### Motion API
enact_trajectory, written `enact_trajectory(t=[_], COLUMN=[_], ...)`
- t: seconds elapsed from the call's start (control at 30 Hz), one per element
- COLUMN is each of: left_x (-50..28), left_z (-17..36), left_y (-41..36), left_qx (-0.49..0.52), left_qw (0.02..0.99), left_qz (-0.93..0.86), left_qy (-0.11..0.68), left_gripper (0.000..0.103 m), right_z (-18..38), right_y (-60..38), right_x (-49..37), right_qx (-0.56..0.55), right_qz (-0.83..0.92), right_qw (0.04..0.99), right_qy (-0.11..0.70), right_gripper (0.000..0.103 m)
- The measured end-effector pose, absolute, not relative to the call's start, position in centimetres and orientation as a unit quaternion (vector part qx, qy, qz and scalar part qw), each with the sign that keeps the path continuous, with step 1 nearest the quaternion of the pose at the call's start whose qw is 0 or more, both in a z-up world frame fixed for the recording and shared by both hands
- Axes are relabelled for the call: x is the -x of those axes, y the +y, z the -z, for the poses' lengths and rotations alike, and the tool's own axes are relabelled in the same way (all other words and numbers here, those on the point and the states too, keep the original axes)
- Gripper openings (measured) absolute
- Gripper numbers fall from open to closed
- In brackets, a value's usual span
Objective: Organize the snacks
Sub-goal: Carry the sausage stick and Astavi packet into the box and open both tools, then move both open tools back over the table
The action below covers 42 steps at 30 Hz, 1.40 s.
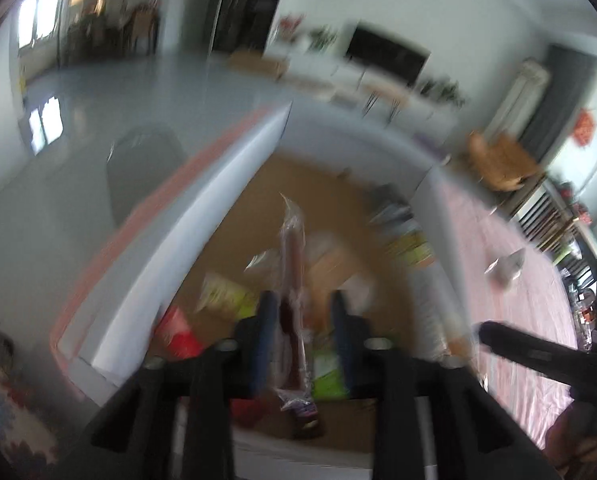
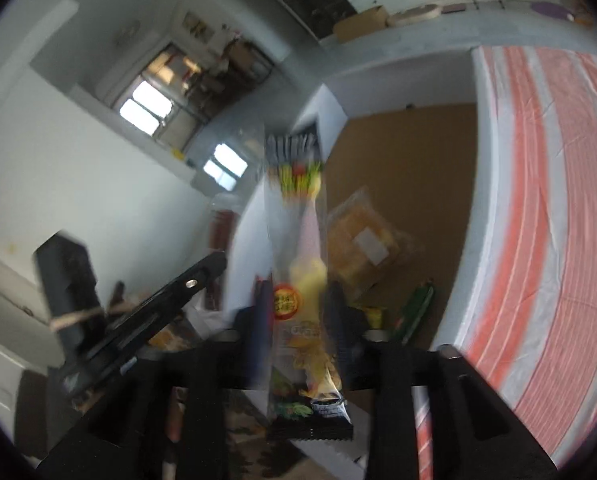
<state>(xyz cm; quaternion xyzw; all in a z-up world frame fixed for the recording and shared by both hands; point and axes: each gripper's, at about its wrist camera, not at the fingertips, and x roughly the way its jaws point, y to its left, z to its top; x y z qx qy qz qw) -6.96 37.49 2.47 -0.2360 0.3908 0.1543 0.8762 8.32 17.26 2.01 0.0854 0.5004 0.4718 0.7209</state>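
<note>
My left gripper [image 1: 304, 300] hangs over a white-walled box [image 1: 202, 216] with a brown floor. A long clear-wrapped dark red snack stick [image 1: 292, 248] stands between its blue pads, beside the left one and clear of the right; the jaws are open. Several bright packets lie in the box, among them a yellow-green one [image 1: 226, 292] and a red one [image 1: 178, 332]. My right gripper [image 2: 296, 288] is over the same box [image 2: 410, 160]. A clear packet of yellow snacks [image 2: 298, 216] stands upright between its parted fingers, and the pads do not visibly press on it. Both views are blurred.
The box sits on a pink-and-white striped cloth [image 2: 538, 200]. A crumpled silver wrapper [image 1: 506, 268] lies on the cloth to the right. An orange packet [image 2: 362, 240] and a green one [image 2: 414, 308] lie in the box. A grey chair [image 1: 142, 168] stands beyond its left wall.
</note>
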Motion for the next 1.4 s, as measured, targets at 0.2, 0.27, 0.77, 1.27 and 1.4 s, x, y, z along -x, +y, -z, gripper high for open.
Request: enact_trajectory(t=[0.2,0.27,0.77,1.27,1.4], left_x=[4.7,3.3,-6.0,-15.7,-15.9], left_z=[-0.6,-1.4,-3.6,10.2,10.7], left_y=[35.2,32.7,5.4,-0.5,0.2], left_qx=[0.262,0.247,0.118,-0.052,-0.031], left_qw=[0.872,0.886,0.887,0.887,0.893], left_qz=[-0.138,-0.114,0.162,0.081,0.072], left_qy=[0.389,0.376,0.415,0.452,0.442], left_gripper=[0.074,0.078,0.093,0.094,0.095], right_z=[-0.4,0.5,8.9,9.7,9.8], right_y=[8.8,4.5,-20.0,-20.9,-20.6], right_x=[-10.2,-11.5,-12.9,-12.6,-12.6], right_qx=[-0.063,-0.058,-0.044,-0.049,-0.037], right_qz=[-0.376,-0.313,0.074,0.071,0.073], right_qw=[0.804,0.838,0.903,0.9,0.898], right_qy=[0.457,0.444,0.421,0.427,0.432], right_gripper=[0.068,0.071,0.071,0.08,0.083])
